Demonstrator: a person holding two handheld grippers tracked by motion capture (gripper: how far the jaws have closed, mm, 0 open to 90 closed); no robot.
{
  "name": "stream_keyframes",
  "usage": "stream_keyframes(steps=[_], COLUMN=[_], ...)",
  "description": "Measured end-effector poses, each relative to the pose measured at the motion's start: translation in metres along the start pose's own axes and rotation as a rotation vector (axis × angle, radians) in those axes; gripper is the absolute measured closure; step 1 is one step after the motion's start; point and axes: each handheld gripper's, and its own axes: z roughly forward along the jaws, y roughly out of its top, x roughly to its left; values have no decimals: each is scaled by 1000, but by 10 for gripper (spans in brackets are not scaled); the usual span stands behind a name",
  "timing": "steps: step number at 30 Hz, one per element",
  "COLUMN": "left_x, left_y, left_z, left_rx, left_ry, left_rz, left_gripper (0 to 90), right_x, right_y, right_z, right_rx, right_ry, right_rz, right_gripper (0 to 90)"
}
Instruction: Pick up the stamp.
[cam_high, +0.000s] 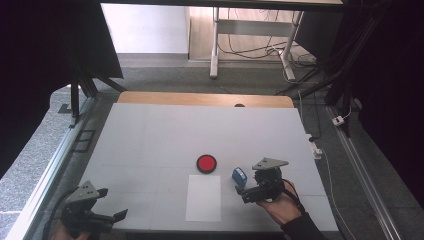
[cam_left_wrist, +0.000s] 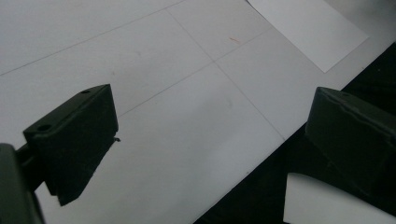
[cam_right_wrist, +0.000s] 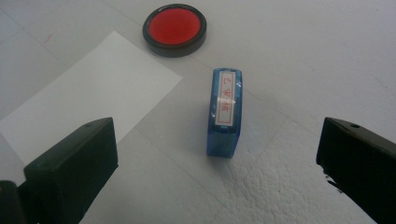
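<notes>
A small blue stamp (cam_high: 240, 175) (cam_right_wrist: 225, 112) with a white label in red characters stands on the grey table. My right gripper (cam_high: 243, 194) (cam_right_wrist: 219, 163) sits just behind it, open, the stamp lying ahead of its wide-spread jaws. A round red ink pad (cam_high: 206, 163) (cam_right_wrist: 174, 29) in a black case lies left of the stamp. A white paper sheet (cam_high: 204, 197) (cam_right_wrist: 79, 100) (cam_left_wrist: 308, 28) lies in front of the pad. My left gripper (cam_high: 112, 205) (cam_left_wrist: 210, 149) hovers open over the table's near left edge, holding nothing.
The grey table (cam_high: 165, 135) has a wooden strip (cam_high: 205, 99) along its far edge. Metal rails (cam_high: 50, 170) run along both sides. Cables and desk legs (cam_high: 260, 47) lie on the floor beyond.
</notes>
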Motion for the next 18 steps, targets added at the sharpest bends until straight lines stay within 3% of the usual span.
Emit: stream_keyframes(steps=[14,18], left_x=[0,0], left_y=[0,0], left_z=[0,0], left_rx=[2,5], left_ry=[2,2], left_rz=[6,8], left_gripper=[26,26], right_x=[-3,-2], right_y=[8,10], right_z=[31,39], right_rx=[50,70], right_ry=[-41,-62], right_rz=[-19,-48], right_gripper=[0,86])
